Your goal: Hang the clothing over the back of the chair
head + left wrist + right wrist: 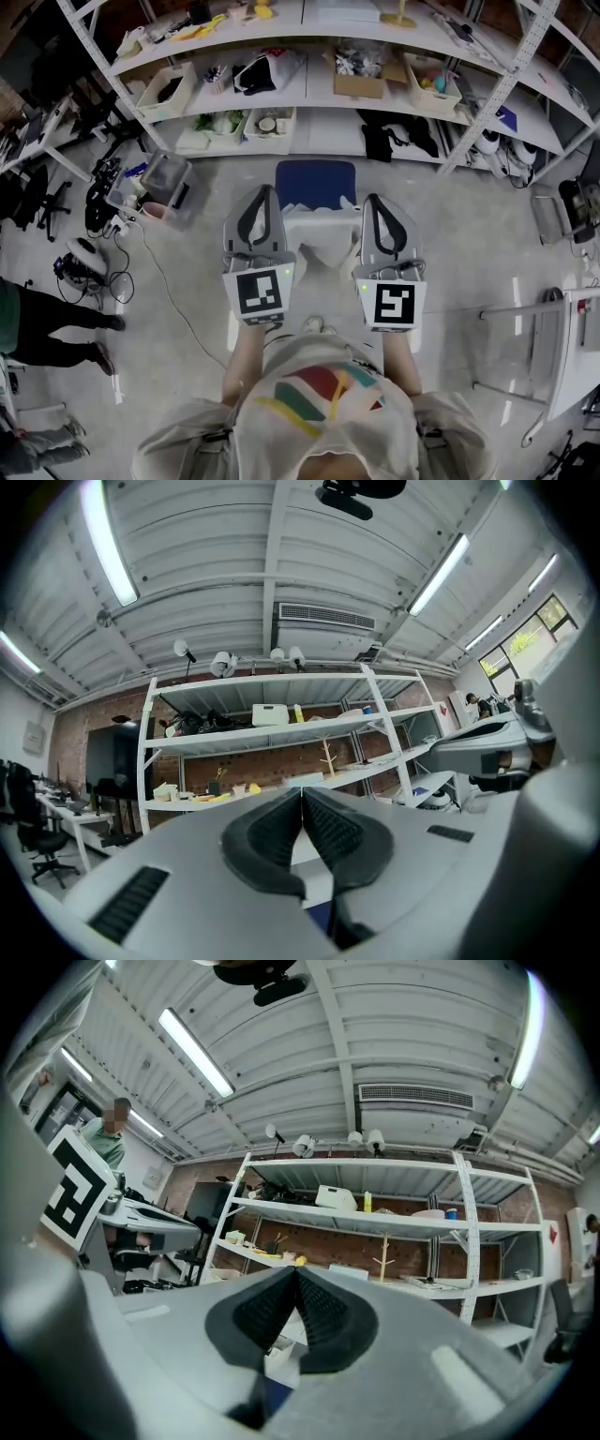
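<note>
In the head view a chair with a blue seat (pixel 316 184) stands on the floor just ahead of me. Something white (pixel 316 231) lies across its near side; whether that is the clothing or the chair's back I cannot tell. My left gripper (pixel 263 191) and right gripper (pixel 375 200) are held side by side over the chair's near edge. In the left gripper view the left gripper (pixel 302 790) has its jaws pressed together with nothing between them. The right gripper (pixel 295 1270) looks the same in its own view. Both point up toward the shelves and ceiling.
A white shelving rack (pixel 309 56) with bins and boxes runs along the back, with black clothing (pixel 397 137) on its lowest shelf. A clear box (pixel 165 178) and cables lie on the floor at left. A person's legs (pixel 58 330) are at far left. A metal frame (pixel 555 347) stands at right.
</note>
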